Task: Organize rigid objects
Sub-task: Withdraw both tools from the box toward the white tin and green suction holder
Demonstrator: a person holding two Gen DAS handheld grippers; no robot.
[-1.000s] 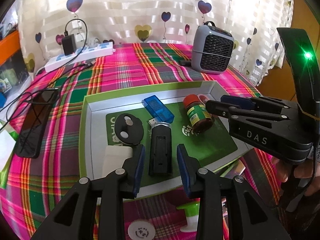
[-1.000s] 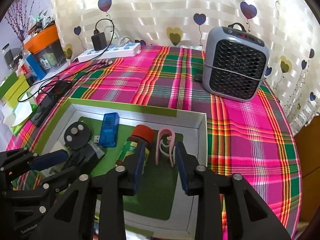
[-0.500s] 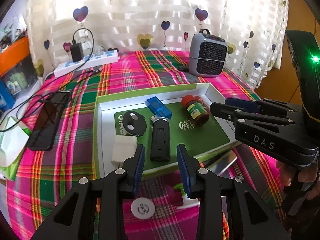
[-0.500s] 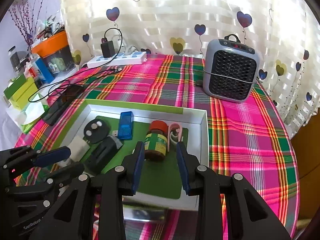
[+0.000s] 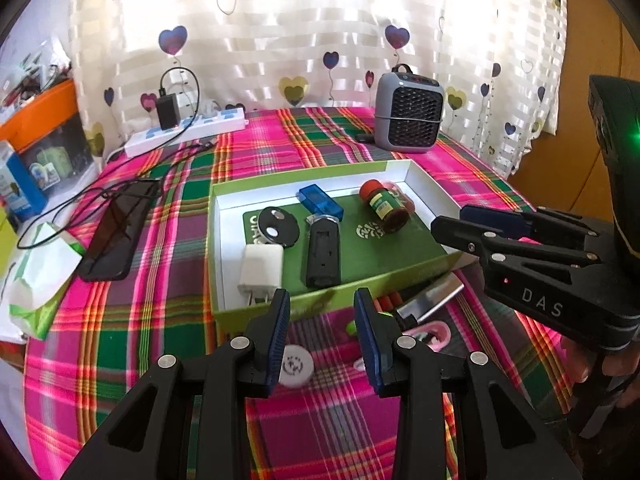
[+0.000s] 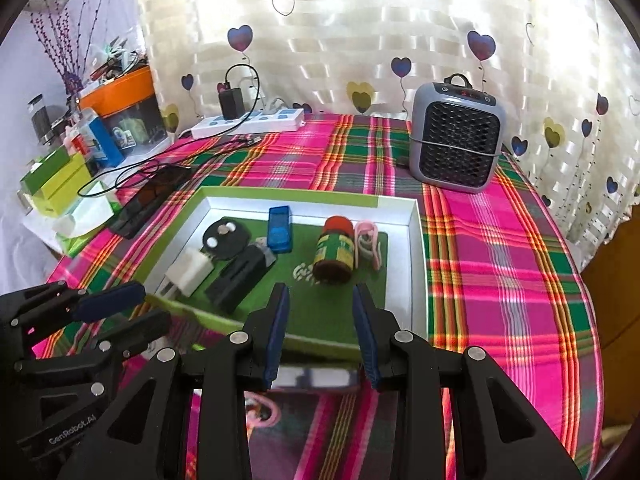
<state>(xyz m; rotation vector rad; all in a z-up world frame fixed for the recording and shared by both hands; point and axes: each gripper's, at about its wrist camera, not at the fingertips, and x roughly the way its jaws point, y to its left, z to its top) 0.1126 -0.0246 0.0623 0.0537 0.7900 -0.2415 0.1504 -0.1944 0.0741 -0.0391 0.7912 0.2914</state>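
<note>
A green-rimmed white box [image 5: 312, 178] [image 6: 416, 248] holds a white charger [image 5: 262, 266] [image 6: 188, 272], a black disc [image 5: 278, 226] [image 6: 226, 238], a black device [image 5: 324, 254] [image 6: 240, 276], a blue USB stick [image 5: 320, 202] [image 6: 279, 228], a red-capped jar [image 5: 384, 206] [image 6: 335, 250] and a pink clip [image 6: 370, 242]. My left gripper [image 5: 322, 330] is open and empty, in front of the box. My right gripper [image 6: 320, 326] is open and empty over the box's near edge. Loose on the cloth lie a white round cap [image 5: 295, 365], a silver piece [image 5: 432, 298] and a pink clip [image 5: 430, 332].
A grey heater [image 5: 408, 118] [image 6: 456, 140] stands at the back right. A power strip with a charger [image 5: 188, 130] [image 6: 252, 118] lies at the back. A black phone [image 5: 118, 232] and cables lie left of the box. Boxes crowd the left edge.
Both grippers have pulled back and up from the box, still open. The jar and pink clip lie in the box where the right gripper was.
</note>
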